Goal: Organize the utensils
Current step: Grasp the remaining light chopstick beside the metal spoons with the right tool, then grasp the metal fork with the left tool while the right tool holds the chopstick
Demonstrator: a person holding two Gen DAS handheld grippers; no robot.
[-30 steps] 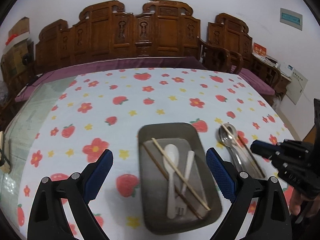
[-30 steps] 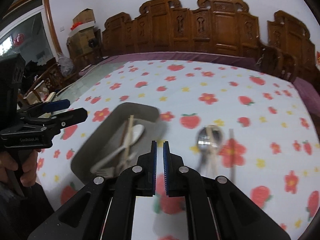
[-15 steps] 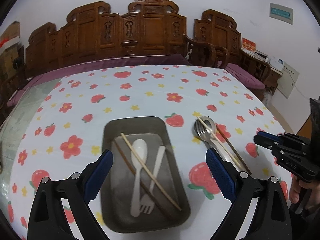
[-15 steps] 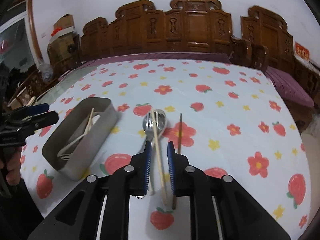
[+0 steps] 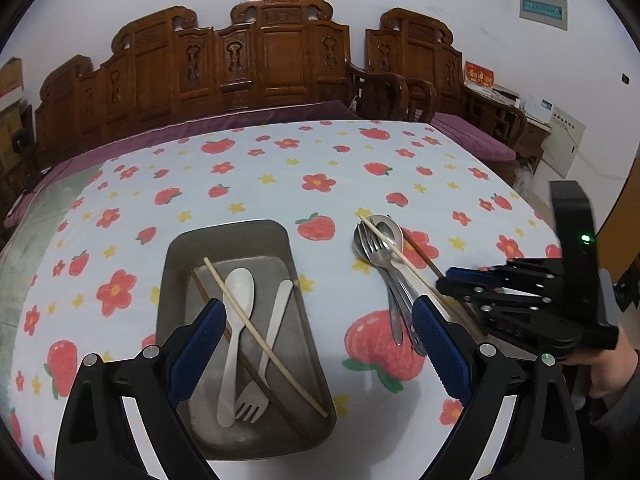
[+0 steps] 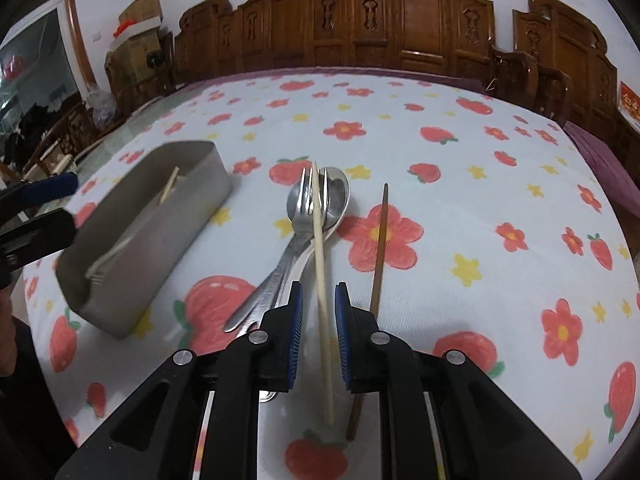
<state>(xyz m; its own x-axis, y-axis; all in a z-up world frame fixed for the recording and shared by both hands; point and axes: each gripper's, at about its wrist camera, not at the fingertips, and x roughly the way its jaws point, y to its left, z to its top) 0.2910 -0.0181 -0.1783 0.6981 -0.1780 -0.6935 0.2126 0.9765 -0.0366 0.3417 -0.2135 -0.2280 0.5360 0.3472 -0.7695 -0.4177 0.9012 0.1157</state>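
1. Fingers of the right gripper (image 6: 319, 336) stand a narrow gap apart, released; the pale chopstick (image 6: 321, 280) runs lengthwise through that gap, and no pad presses on it.
2. Just right of those fingers lies the dark chopstick (image 6: 378, 248), its near end passing under the right finger.
3. Ahead and slightly left of them, the metal fork (image 6: 298, 224) and metal spoon (image 6: 332, 200) lie stacked on the worktop (image 6: 460, 184), under the pale chopstick's far half.
4. Well to the left of the right fingers sits the grey tray (image 6: 160, 236), its long wall turned towards them.
5. Fingers of the left gripper (image 5: 316, 350) are spread wide and released, gripping nothing.
6. Between and just ahead of them lies the grey tray (image 5: 176, 276), holding a white spoon (image 5: 236, 320), a white fork (image 5: 264, 360), a pale chopstick and a dark one crossing them.
7. Right of the left fingers, the right gripper (image 5: 460, 280) reaches over the metal utensils' handles.
8. Writing: faint white lettering on the right gripper's body and a red sign behind are too small to read.
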